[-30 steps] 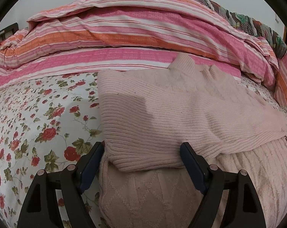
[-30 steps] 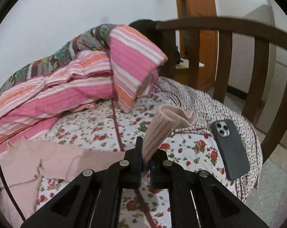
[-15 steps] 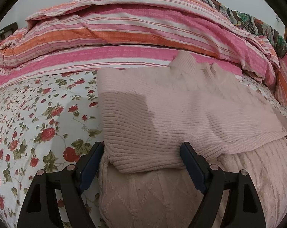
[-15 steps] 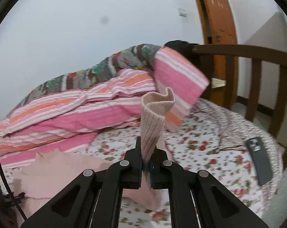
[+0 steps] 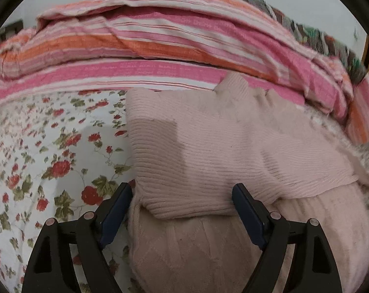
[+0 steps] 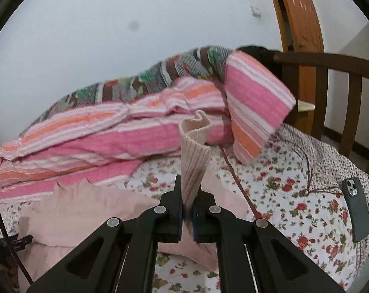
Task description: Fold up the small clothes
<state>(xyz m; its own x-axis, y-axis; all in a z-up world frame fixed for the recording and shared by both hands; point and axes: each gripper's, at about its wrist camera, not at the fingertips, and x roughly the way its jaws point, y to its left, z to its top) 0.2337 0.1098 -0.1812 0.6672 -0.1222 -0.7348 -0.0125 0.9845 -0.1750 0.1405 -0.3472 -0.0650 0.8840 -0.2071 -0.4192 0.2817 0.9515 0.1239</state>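
Observation:
A pale pink knit sweater (image 5: 209, 146) lies on the floral bed sheet (image 5: 50, 158), its upper part folded down over a cable-knit layer. My left gripper (image 5: 182, 210) stands open, its fingers on either side of the near folded edge, with the cloth between them. In the right wrist view my right gripper (image 6: 188, 202) is shut on a ribbed sleeve (image 6: 194, 156), which stands up out of the jaws with its cuff curling at the top. The sweater's body (image 6: 86, 210) lies to the lower left of it.
A pink and orange striped quilt (image 5: 160, 48) is heaped along the far side of the bed (image 6: 111, 134). A dark phone (image 6: 356, 210) lies on the sheet at the right, near a thin red cord (image 6: 235, 178). The wooden bed rail (image 6: 331, 73) and an orange door (image 6: 299, 12) stand beyond.
My right gripper has carried the held sleeve to the left, toward the sweater's body; the phone and bed rail slid to the right of its view. The left gripper has stayed put.

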